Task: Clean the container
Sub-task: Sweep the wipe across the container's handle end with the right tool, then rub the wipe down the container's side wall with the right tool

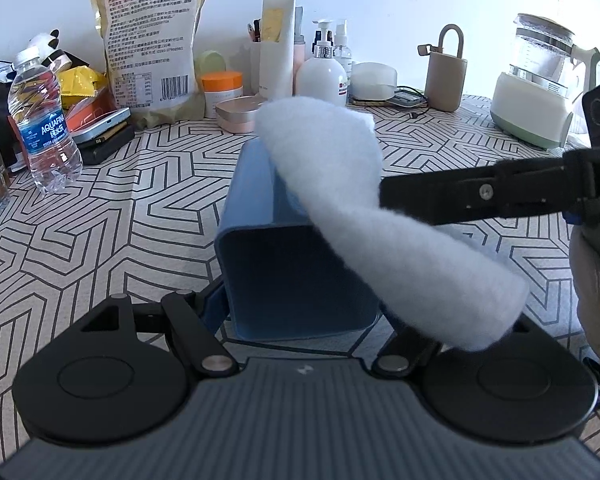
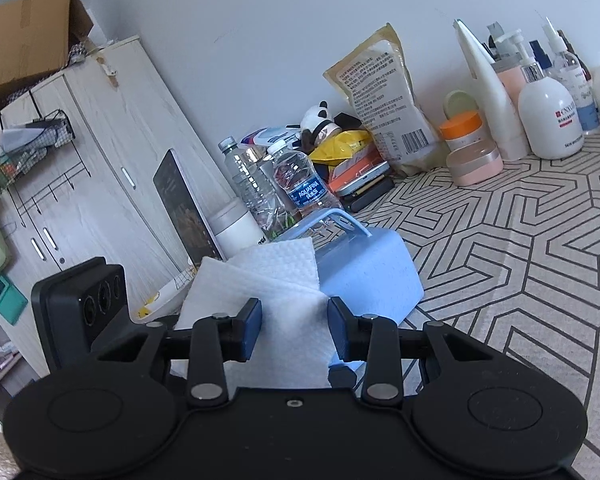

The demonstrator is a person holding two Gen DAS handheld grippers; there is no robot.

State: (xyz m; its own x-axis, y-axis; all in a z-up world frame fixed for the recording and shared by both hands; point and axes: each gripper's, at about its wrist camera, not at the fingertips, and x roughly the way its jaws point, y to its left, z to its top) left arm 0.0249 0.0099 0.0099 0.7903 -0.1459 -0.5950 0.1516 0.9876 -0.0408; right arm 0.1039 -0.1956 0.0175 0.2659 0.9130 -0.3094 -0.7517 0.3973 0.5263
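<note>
Blue container (image 1: pixel 284 280) lies tipped on its side, white paper towel (image 1: pixel 364 200) (folded) draped across it.

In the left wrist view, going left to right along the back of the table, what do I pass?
Aquafina water bottle → large printed food pouch → orange-lidded jar → white pump bottle → beige case with a loop handle → glass electric kettle.
</note>
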